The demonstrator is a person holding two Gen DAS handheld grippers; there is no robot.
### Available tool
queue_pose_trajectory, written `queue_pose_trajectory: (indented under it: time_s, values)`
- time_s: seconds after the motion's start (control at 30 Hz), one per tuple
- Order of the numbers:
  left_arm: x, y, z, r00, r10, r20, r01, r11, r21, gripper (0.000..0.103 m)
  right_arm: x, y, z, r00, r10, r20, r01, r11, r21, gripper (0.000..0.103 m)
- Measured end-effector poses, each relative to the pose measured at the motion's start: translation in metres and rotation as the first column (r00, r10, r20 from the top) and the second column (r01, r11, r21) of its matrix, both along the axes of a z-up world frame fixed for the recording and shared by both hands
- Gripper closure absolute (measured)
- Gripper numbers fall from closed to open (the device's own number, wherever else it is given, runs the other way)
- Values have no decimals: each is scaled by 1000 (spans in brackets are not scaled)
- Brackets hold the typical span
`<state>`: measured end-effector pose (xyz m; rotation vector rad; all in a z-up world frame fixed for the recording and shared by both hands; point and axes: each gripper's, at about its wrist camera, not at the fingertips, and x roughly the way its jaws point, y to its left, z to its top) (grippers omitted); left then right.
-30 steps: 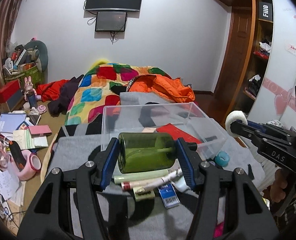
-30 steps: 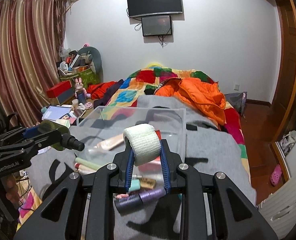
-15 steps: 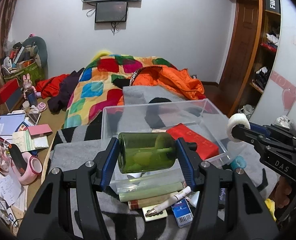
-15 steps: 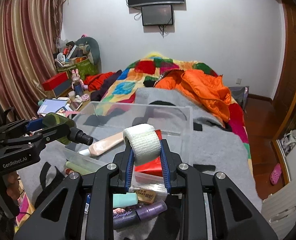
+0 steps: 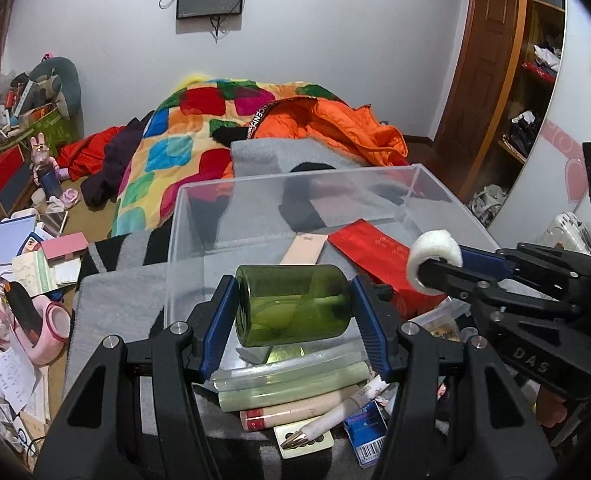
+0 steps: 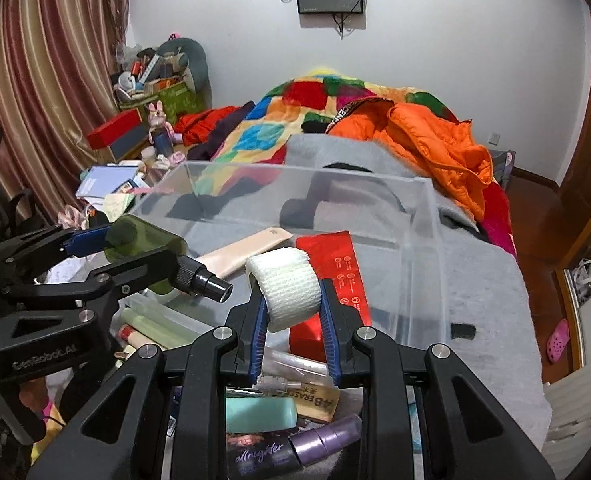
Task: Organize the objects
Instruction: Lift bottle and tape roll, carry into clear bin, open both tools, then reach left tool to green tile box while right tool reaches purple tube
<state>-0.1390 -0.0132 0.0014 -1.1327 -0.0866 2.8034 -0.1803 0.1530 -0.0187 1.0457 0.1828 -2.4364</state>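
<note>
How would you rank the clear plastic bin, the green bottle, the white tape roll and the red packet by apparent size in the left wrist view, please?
1. clear plastic bin
2. green bottle, though nearness to the camera enlarges it
3. red packet, partly hidden
4. white tape roll

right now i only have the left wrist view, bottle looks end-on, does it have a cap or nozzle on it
Observer: Yes. The right wrist view shows a black spray nozzle on the green bottle, pointing over the clear bin.
Operator: anything loose in front of the bin on the right side
Observer: A teal tube and a purple tube lie under the right gripper.
Operator: is the gauze roll gripped square
Observer: The white gauze roll sits clamped between the jaws by its flat ends.
</note>
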Motion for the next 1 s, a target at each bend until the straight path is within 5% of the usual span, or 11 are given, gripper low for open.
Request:
queue_pose_trajectory:
  time_s: [0.43,0.67,1.0]
  values:
    - [-7,3,-10,997,-19,70,18,1000,6,46,-5,-5,-4,1000,-4,21,3,997,74,79]
    - [5,3,1,999,-21,41,20,1000,6,45,-2,2,2,999,-1,34,0,999,35,63]
    - [39,-3,25,999,1,-48,-1,1000,0,30,25,21,24,999,-16,-44,15,1000,-5,43]
